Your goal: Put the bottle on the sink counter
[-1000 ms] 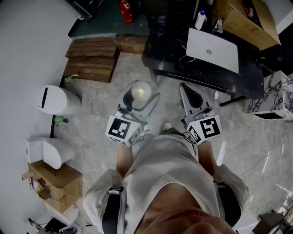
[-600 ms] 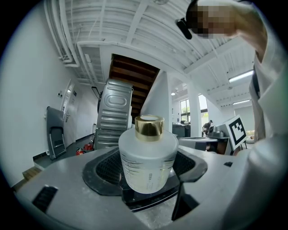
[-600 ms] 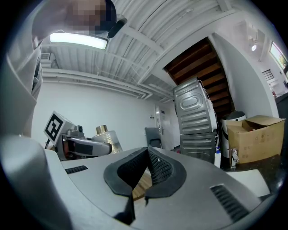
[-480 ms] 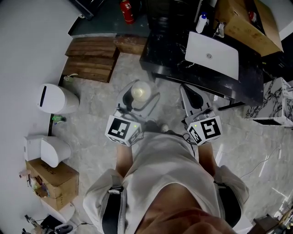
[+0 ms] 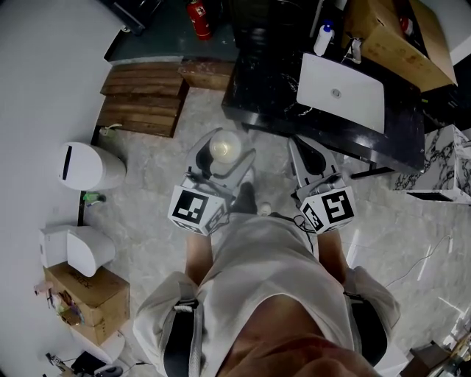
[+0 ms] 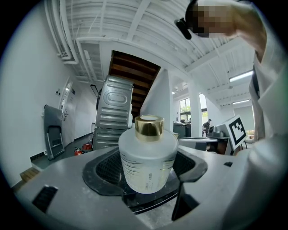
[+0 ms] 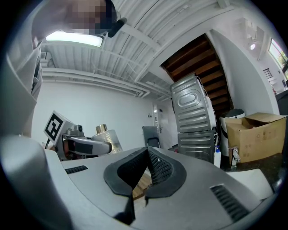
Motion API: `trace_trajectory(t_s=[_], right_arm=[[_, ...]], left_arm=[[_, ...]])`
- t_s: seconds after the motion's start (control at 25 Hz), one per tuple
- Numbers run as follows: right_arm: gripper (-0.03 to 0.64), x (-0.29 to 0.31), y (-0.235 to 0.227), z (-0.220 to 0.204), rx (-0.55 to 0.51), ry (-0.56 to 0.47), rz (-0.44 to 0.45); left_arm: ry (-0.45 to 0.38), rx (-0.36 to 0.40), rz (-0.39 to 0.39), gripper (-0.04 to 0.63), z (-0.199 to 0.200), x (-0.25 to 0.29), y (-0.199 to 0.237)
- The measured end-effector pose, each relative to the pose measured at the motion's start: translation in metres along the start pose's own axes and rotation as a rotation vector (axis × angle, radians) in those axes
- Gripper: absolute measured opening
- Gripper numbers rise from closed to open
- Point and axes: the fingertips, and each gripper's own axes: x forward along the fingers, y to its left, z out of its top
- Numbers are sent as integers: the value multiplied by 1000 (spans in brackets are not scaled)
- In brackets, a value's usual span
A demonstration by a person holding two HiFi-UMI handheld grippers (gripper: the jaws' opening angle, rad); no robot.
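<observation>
A frosted white bottle (image 6: 148, 158) with a gold cap stands upright between the jaws of my left gripper (image 6: 146, 173), which is shut on it. From the head view the bottle (image 5: 225, 148) shows from above, held in the left gripper (image 5: 218, 163) over the grey floor. My right gripper (image 5: 309, 158) is level with it to the right, shut with nothing in it; its pads (image 7: 155, 170) meet. The black sink counter (image 5: 294, 99) with a white basin (image 5: 340, 82) lies just ahead of both grippers. The right gripper view shows the bottle (image 7: 106, 138) at the left.
A blue-capped bottle (image 5: 323, 34) and a tap (image 5: 355, 43) stand behind the basin. A cardboard box (image 5: 401, 40) sits at the far right of the counter. Wooden planks (image 5: 143, 96), a white bin (image 5: 92, 166) and a red extinguisher (image 5: 199, 16) are on the left.
The counter and floor have shifted a little closer and downward in the head view as I step forward. Both grippers keep their pose, the bottle still held.
</observation>
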Motion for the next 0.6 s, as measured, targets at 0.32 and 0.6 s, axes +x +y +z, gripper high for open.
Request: trace_trajectory(t_s=[0.32, 0.6], right_arm=[[-3, 34, -23, -1, 0, 5, -40], [-3, 68, -40, 0, -5, 17, -71]], left_arm=[[8, -6, -41, 328, -1, 35, 28], [11, -8, -76, 328, 2, 65, 55]])
